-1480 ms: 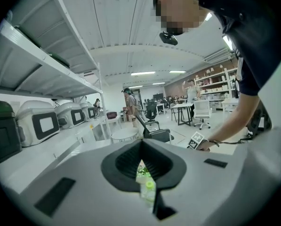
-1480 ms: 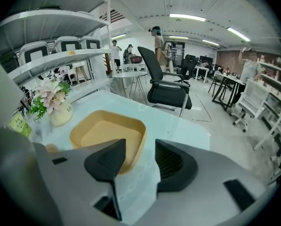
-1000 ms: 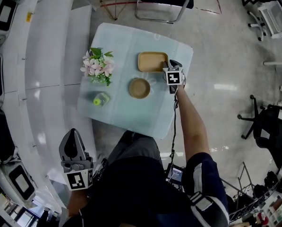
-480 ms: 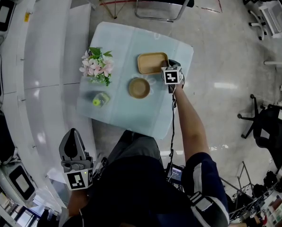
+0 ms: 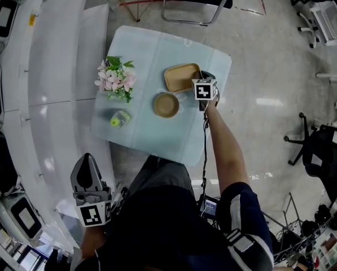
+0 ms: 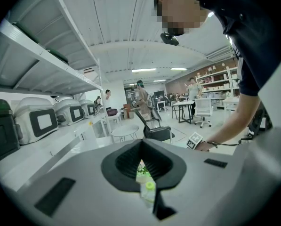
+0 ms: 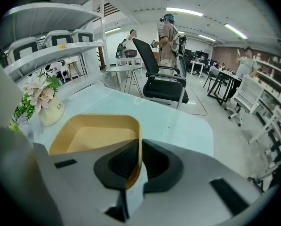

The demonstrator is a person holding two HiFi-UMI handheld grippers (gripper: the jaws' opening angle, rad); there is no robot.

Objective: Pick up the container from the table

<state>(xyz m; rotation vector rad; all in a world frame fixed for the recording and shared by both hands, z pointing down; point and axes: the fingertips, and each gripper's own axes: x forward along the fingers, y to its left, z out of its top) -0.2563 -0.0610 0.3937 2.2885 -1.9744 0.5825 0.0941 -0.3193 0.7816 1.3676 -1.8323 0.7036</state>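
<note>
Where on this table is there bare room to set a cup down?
Bare: the near strip between the bowl and the table edge, and the far strip behind the flowers and tray. Crowded: the right middle, where the right tool, jaws closing on the tray's wall, sits beside the bowl.

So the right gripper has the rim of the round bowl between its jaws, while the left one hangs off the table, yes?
No. The right gripper is closing its jaws on the rim of the rectangular yellow container, not the round bowl, as the right gripper view shows. The left gripper does hang off the table.
</note>
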